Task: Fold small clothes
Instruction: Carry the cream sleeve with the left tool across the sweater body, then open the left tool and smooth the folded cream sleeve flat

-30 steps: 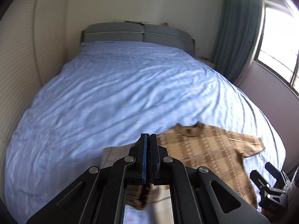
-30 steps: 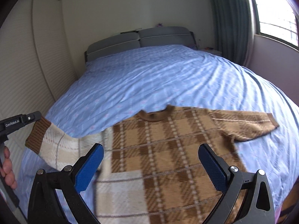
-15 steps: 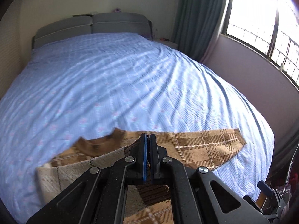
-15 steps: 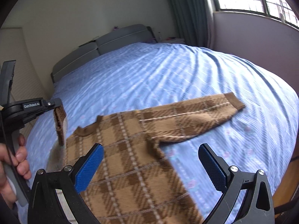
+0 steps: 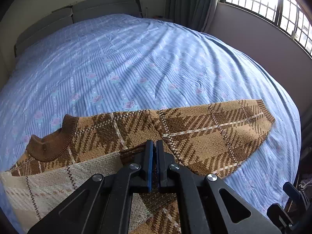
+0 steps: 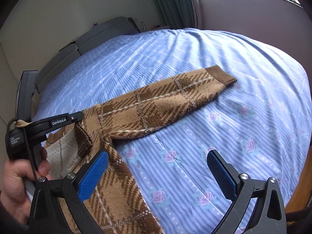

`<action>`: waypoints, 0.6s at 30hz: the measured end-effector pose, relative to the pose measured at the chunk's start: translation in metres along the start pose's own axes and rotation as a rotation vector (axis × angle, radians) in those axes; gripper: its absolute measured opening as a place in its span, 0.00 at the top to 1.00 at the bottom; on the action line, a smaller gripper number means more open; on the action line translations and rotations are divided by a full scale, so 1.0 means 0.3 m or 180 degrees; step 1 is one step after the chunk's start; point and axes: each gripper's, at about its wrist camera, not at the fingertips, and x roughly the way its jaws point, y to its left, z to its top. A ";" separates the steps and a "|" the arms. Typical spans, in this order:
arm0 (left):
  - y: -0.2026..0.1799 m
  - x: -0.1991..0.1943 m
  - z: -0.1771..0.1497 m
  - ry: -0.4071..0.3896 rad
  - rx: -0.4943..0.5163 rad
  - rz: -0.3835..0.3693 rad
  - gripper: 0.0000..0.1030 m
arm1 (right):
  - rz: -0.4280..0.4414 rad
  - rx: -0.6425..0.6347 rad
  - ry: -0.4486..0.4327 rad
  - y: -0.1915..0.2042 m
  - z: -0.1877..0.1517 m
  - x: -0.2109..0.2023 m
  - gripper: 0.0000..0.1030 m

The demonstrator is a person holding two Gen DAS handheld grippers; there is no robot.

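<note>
A small brown and tan plaid sweater (image 5: 195,132) lies on the blue bedsheet (image 5: 136,68), collar (image 5: 50,144) to the left. My left gripper (image 5: 154,150) is shut on the cuff of the sweater's left sleeve (image 5: 58,181), which is folded across the chest with its pale inside up. In the right wrist view the same cuff (image 6: 83,138) hangs from the left gripper (image 6: 78,117). The right sleeve (image 6: 165,101) lies stretched out flat. My right gripper (image 6: 156,171) is open and empty, above the sweater's right side and the sheet.
A grey headboard (image 5: 87,9) is at the far end of the bed. Curtains (image 5: 191,2) and a barred window (image 5: 273,5) are at the right, with a wall below. The bed's near right edge (image 6: 298,185) drops to the floor.
My left gripper has carried the left sleeve from the bed's left side over onto the sweater's chest. Both views have swung right, toward the window and the right sleeve.
</note>
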 end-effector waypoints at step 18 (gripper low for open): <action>0.529 -0.314 -0.312 -0.0064 -0.0808 0.0983 0.56 | 0.0165 -0.0374 -0.0059 0.185 -0.022 -0.022 0.01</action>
